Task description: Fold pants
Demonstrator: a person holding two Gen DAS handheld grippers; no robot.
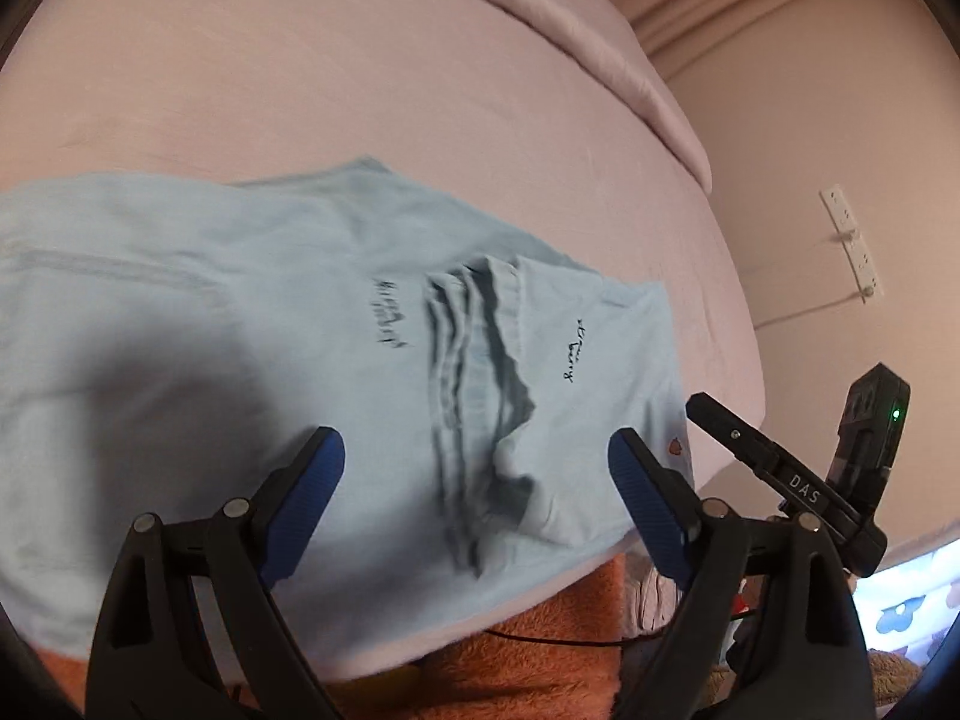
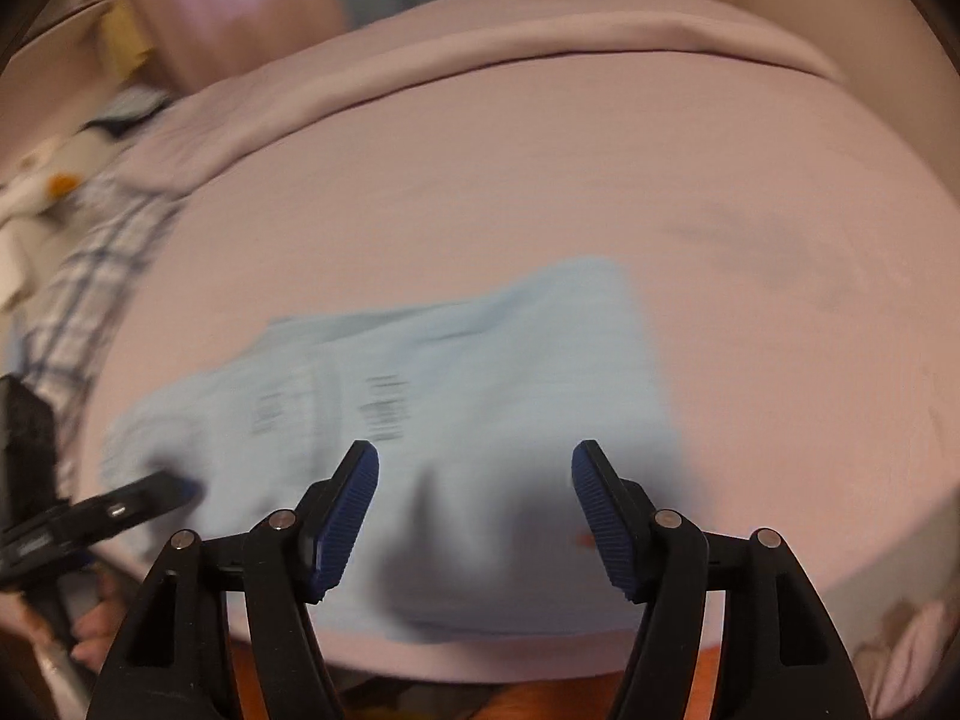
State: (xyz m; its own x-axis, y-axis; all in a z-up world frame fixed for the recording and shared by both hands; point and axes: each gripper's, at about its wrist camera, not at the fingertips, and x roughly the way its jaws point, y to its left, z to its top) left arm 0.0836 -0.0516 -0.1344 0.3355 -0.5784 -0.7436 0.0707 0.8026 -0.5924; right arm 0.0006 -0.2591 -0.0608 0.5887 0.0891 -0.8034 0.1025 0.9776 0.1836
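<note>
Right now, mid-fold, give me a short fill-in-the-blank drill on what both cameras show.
1. The pants are light ____ in colour.
2. They lie on a ____ bed sheet.
3. Both the left tongs and the right tongs are ____, gripping nothing.
4. The pads on the tongs are dark ____.

Missing words: blue; pink; open; blue

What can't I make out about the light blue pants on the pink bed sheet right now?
- Left wrist view: the light blue cotton pants run off the left edge, so their full length is cut off.
- Left wrist view: the dark printed lettering is too small to read.
- Right wrist view: motion blur smears the pants, hiding folds and edges.
- Left wrist view: a shadow darkens the fabric near the open left gripper.
</note>
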